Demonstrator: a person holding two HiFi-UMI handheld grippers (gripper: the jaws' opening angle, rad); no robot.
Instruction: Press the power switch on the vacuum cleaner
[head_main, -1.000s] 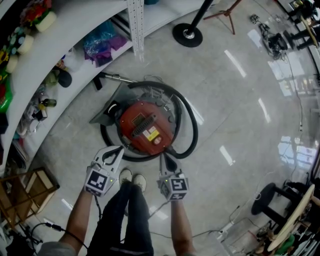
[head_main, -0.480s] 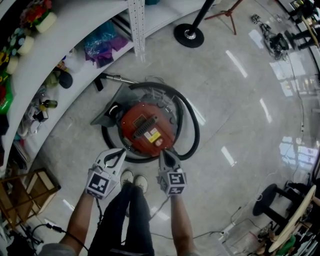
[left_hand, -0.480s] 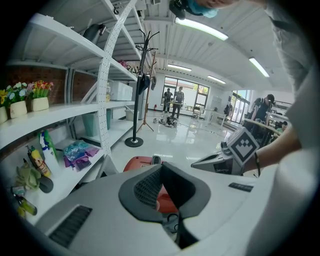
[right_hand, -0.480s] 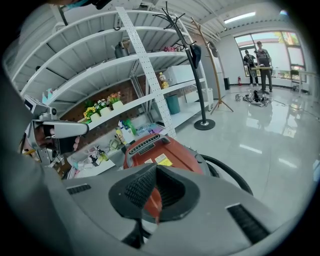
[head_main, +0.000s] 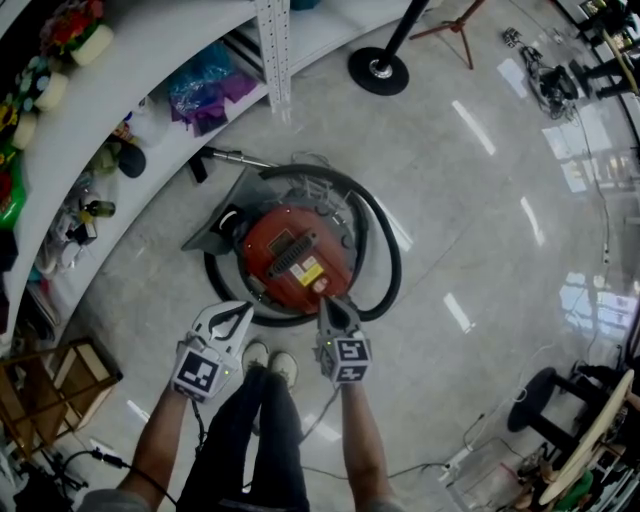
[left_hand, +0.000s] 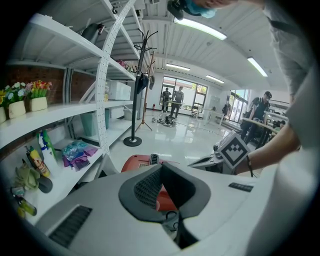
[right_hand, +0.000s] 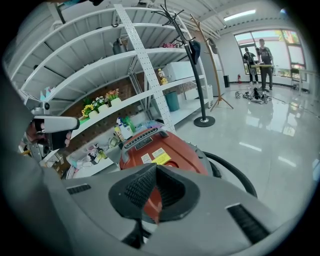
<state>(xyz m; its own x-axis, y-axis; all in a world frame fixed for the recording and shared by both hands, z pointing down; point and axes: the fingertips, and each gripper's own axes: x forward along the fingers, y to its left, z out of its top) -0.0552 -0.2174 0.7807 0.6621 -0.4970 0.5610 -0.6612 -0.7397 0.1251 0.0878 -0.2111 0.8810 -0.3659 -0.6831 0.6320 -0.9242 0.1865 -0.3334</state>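
Head view: hose (head_main: 392, 262) around vacuum cleaner (head_main: 295, 258)

Looks like some kind of research lab or recording studio dressed up as a shop, not an actual home. Big open hall with a glossy tiled floor (head_main: 480, 200) and strip lights (left_hand: 200, 28) on the ceiling. There's long white shelving (head_main: 150, 70) stocked with potted flowers (left_hand: 37, 95) and cleaning bottles (left_hand: 35, 162), which feels staged. Add a coat stand (left_hand: 136, 110), a tripod (head_main: 455, 25), loose cables (head_main: 420, 465) across the floor and a black stool (head_main: 540, 395). A few people (left_hand: 172, 100) are hanging around by the glass doors at the far end.
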